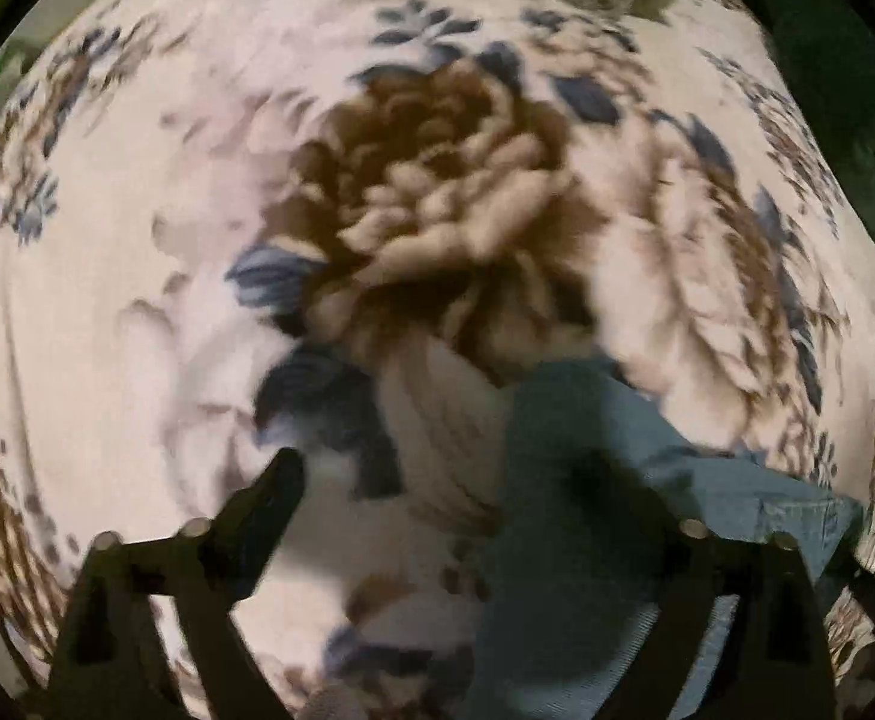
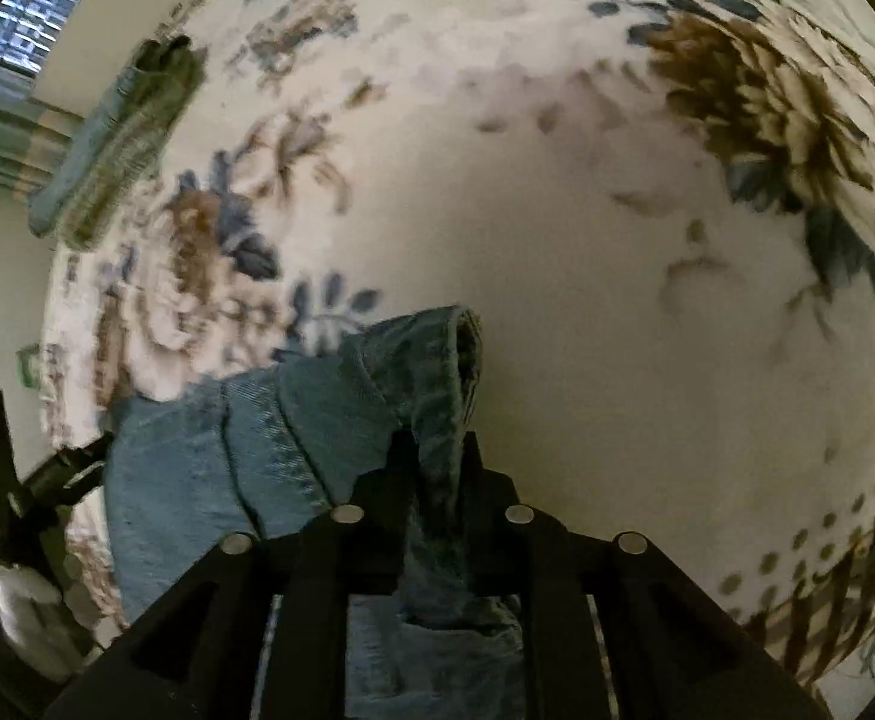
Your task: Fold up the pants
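Note:
The pants are blue denim jeans. In the right wrist view my right gripper [image 2: 434, 450] is shut on a bunched edge of the jeans [image 2: 317, 420], which hang left and below over the flowered bedspread [image 2: 587, 300]. In the left wrist view my left gripper [image 1: 437, 468] is open; its left finger [image 1: 275, 480] is over bare bedspread [image 1: 137, 300], and its right finger is dark against the jeans [image 1: 587, 540], which lie at the lower right. The view is blurred. The left gripper also shows at the left edge of the right wrist view [image 2: 23, 480].
A folded blue-green cloth [image 2: 119, 138] lies at the far left edge of the bed. A window with blinds [image 2: 23, 12] and a wall are beyond it. A white object [image 2: 11, 612] sits low at the left. Dark green fabric [image 1: 827, 90] lies at the bed's right side.

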The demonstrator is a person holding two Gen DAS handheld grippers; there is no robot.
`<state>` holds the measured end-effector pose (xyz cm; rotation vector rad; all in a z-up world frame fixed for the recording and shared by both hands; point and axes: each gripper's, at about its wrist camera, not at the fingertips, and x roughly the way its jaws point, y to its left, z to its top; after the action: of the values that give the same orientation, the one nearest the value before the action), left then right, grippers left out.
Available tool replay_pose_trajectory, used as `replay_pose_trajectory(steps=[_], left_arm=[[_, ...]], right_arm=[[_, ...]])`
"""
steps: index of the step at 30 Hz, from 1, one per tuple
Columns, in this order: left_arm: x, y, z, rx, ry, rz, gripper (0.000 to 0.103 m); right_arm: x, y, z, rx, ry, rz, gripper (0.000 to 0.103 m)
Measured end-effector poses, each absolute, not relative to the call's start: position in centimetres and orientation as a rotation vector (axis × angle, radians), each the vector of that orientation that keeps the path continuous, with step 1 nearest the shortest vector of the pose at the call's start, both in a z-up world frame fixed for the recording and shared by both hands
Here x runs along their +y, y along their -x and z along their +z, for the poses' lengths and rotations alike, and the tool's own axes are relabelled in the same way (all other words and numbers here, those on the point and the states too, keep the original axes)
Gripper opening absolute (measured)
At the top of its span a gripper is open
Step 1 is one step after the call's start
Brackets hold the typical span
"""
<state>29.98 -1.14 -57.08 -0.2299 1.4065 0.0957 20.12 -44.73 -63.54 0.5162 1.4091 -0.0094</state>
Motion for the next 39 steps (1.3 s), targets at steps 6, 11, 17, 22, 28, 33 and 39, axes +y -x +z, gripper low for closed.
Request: replay_pose_trajectory(steps=[6, 11, 17, 22, 28, 33, 39], left_arm=[[-1.1, -27.6, -52.9, 1.360, 0.244, 0.047, 0.099], [-3.2, -21.7, -50.9, 1.367, 0.268, -0.032, 0.099], [-4.6, -17.6, -54.7, 1.465, 0.253, -0.008, 0.099], [-4.2, -17.1, -55.9, 1.466, 0.262, -0.021, 0.103], [-5.0, -17.7, -56.6, 1.495, 0.190, -0.082, 0.103], [-4.9, -18.1, -55.4, 1.462, 0.237, -0.125, 0.103], [-4.7, -18.6, -57.5, 1.457, 0.376, -0.190, 0.103]], right_arm=[[-46.6, -17.6, -61.8, 1.423, -0.677, -0.009, 0.062], [-46.2, -11.1, -60.8, 1.455, -0.868, -0.059, 0.067], [-44.9, -7.2, -67.4, 1.479, -1.264, -0.143, 0.057], [-44.4, -5.6, -66.3, 1.422, -1.244, -0.183, 0.014], [-45.4, -4.4, -68.3, 1.489, -1.250, -0.185, 0.018], [-44.4, -5.1, -67.3, 1.429, -1.267, 0.013, 0.053], [-39.3, -5.5, -71.0, 1.428, -1.344, 0.180, 0.065]])
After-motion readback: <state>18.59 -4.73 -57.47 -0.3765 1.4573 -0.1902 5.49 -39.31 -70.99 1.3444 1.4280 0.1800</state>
